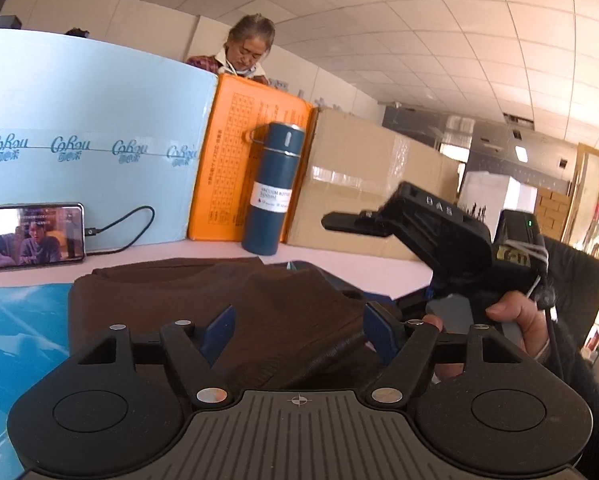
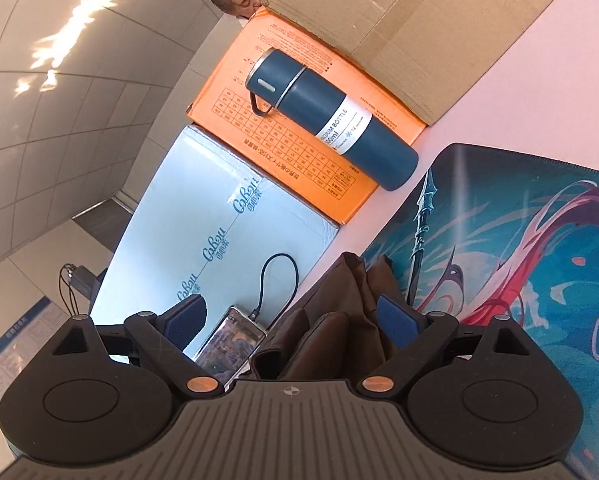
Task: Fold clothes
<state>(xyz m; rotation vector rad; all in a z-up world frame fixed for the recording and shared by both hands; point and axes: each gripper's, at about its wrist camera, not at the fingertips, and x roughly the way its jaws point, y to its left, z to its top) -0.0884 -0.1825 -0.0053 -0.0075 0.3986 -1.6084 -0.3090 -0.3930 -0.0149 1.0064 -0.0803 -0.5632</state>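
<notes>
Now my left gripper (image 1: 297, 330) stands open over the brown garment (image 1: 219, 296), folded on the tabletop (image 1: 351, 260) in front of the blue bottle (image 1: 273, 184); right gripper (image 2: 291, 326) open too. I'd press the fold flat before regrasping. The bottle reads "VACUUM BOTTLE"; the box (image 1: 79, 140) left of it, "CoRou".

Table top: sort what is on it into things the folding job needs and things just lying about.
Belongs to the job:
brown garment
left gripper, open over it
right gripper, open

Just lying about:
blue vacuum bottle
phone and its charging cable
orange box
cardboard box
printed mat
</notes>
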